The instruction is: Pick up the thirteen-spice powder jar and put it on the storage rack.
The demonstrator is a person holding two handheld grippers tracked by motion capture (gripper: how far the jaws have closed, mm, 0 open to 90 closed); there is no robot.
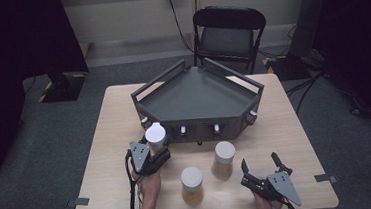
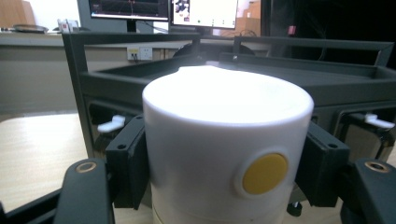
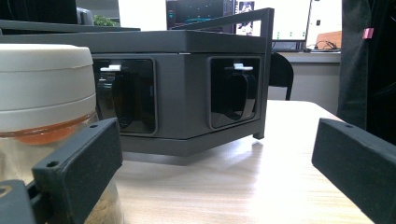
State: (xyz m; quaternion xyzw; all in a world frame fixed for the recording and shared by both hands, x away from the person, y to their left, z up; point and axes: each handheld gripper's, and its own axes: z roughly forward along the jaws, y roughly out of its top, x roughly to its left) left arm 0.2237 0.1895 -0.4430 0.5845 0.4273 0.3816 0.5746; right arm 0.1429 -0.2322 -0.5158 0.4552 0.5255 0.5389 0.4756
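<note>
Left gripper point(image 1: 153, 154) has a white-lidded jar point(image 1: 155, 136) clamped between its jaws, right at the near left corner of the dark grey tray stand point(image 1: 198, 101). In the left gripper view the jar's white lid point(image 2: 227, 140) sits squarely between the two black pads point(image 2: 128, 168), one pressed to each side of the lid, with a round yellow spot point(image 2: 265, 173) on the lid's front facing the camera. The grip is on the lid's wall; the body below drops out of sight at the bottom edge. The stand's front wall rises just behind the jar, its top surface about level with the lid.

Over on the other side, the right gripper point(image 1: 261, 167) rests near the table's front edge, in front of the stand's right half, its jaws spread wide with nothing between them. From its own view the two pads stand far apart, bare wooden table point(image 3: 243, 186) between them, and a second jar point(image 3: 44, 107) with amber contents stands just outside the left pad. In the high view that jar point(image 1: 224, 159) stands in front of the stand's front wall, and a third jar point(image 1: 192, 185) stands nearer the person, between the two grippers.
</note>
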